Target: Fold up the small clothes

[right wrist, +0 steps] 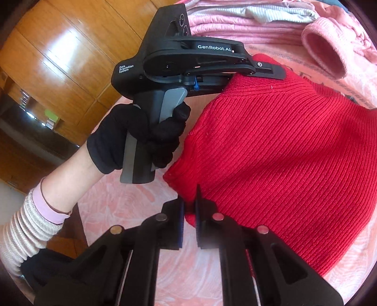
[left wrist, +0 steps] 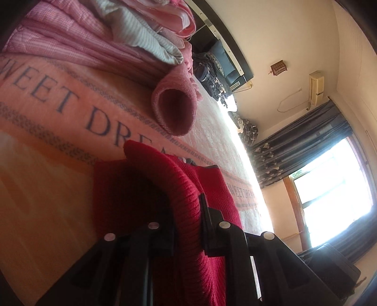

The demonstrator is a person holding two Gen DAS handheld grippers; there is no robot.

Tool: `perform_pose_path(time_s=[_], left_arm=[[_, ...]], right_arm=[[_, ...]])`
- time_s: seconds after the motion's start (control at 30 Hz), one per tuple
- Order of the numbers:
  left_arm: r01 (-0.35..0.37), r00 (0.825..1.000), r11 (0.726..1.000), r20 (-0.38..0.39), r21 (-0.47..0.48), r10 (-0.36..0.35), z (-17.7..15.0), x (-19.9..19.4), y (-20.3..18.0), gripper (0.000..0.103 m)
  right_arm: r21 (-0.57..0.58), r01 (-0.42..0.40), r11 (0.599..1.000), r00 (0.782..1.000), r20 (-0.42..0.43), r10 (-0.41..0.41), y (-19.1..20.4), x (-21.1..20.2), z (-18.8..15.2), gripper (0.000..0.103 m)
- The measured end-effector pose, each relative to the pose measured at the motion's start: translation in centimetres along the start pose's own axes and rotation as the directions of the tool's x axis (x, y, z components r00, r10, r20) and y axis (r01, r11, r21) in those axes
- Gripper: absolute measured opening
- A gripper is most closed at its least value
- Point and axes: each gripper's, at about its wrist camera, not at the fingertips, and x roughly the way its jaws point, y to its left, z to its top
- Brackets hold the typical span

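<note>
Between the fingers of the right gripper (right wrist: pixel 189 211) a corner of the red ribbed sweater (right wrist: pixel 282 164) was pinched; its far edge was clamped by the left gripper (left wrist: pixel 186 207), held by a black-gloved hand (right wrist: pixel 132 141). Under the sweater a pink blanket (left wrist: pixel 59 98) lettered "SWEET DREAM" was spread. Beyond the sweater pink folded clothes (right wrist: pixel 235 21) were piled, with a curtained window (left wrist: pixel 329 179) farther off.
</note>
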Motion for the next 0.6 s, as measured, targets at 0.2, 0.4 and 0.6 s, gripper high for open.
perform_pose_path(time_s=[0.2, 0.4, 0.6], left_arm=[[0.004, 1.0, 1.0, -0.006, 0.028, -0.003, -0.5, 0.3, 1.3, 0.016], [0.008, 1.0, 1.0, 0.008, -0.004, -0.008, -0.9, -0.3, 1.9, 0.02], [-0.015, 1.0, 1.0, 0.011, -0.003, 0.015, -0.8, 0.4, 1.1, 0.024]], right_arm=[[0.007, 0.042, 0.999, 0.997, -0.068, -0.041, -0.3, 2.5, -0.8, 0.011], [0.049, -0.055, 0.997, 0.997, -0.054, 0.057, -1.1, -0.4, -3.0, 0.043], [0.179, 0.08, 0.981, 0.997, 0.001, -0.081, -4.7, -7.8, -7.9, 0.047]])
